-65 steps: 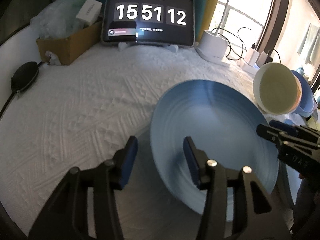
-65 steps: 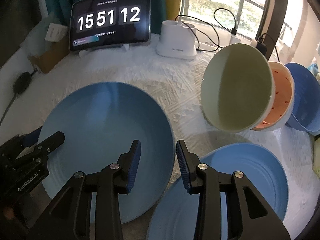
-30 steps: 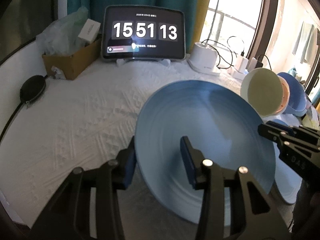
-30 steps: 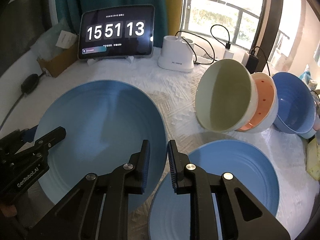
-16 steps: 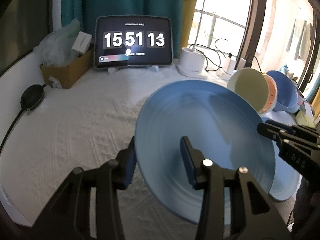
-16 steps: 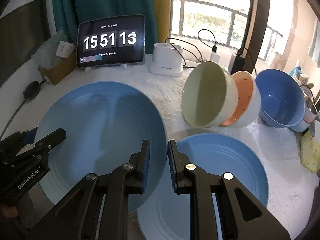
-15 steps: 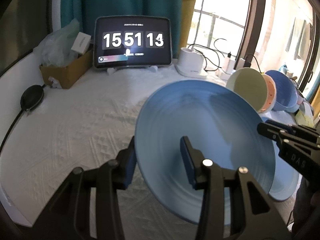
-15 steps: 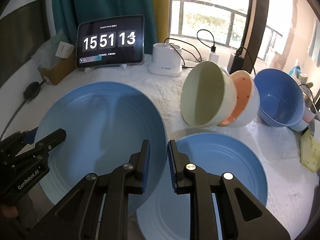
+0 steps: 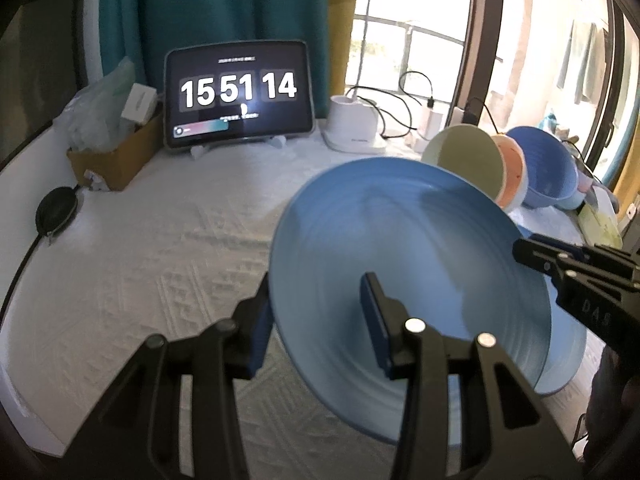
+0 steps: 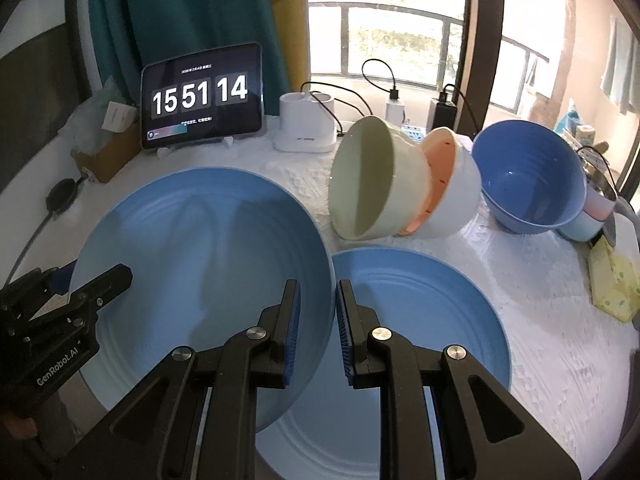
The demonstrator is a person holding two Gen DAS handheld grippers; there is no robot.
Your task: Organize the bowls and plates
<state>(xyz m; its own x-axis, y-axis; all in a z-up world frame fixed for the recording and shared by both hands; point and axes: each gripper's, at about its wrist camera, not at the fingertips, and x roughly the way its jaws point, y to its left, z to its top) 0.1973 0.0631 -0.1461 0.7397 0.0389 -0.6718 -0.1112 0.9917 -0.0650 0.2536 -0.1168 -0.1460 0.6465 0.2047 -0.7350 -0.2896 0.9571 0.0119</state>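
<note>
A large light-blue plate [image 9: 408, 264] [image 10: 200, 268] is held in the air between both grippers. My left gripper [image 9: 316, 316] is shut on its left rim. My right gripper [image 10: 316, 320] is shut on its right rim. A second blue plate [image 10: 424, 320] lies on the white cloth below and to the right, partly under the held plate. Behind it a pale green bowl [image 10: 372, 180], an orange-and-white bowl [image 10: 448, 188] and a blue bowl [image 10: 528, 176] lean in a row.
A tablet clock [image 10: 202, 96] stands at the back. A cardboard box [image 9: 116, 148] and a black pouch [image 9: 54, 210] are at the left. A white charger base [image 10: 306, 124] with cables is behind the bowls. A yellow sponge [image 10: 612, 276] lies at the right.
Both grippers closed on the light-blue plate's rims and lifted it off the cloth. It now hangs higher and partly overlaps the second plate.
</note>
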